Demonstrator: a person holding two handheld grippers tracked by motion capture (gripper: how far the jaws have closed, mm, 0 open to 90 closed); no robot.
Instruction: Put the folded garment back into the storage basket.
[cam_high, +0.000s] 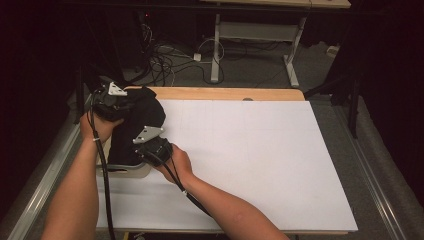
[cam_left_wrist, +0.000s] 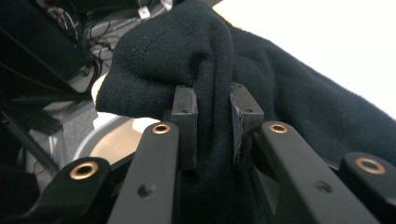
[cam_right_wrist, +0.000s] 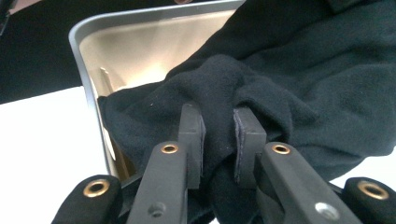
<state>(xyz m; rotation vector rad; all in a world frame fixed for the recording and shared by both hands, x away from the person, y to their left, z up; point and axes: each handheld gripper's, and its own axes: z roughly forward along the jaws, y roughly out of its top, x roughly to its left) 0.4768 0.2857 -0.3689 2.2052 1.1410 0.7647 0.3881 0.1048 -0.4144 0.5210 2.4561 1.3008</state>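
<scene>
A black fleece garment is bunched over a pale bin at the table's left edge. My left gripper sits at the garment's far end, and its jaws are shut on a fold of the black garment. My right gripper is at the near end, shut on another fold of the black garment. The bin's grey rim and cream inside show behind the cloth, part of which hangs into the bin.
A white board covers most of the wooden table. Beyond the table, cables lie on the floor beside a desk's metal legs. Metal rails run along both sides of the table.
</scene>
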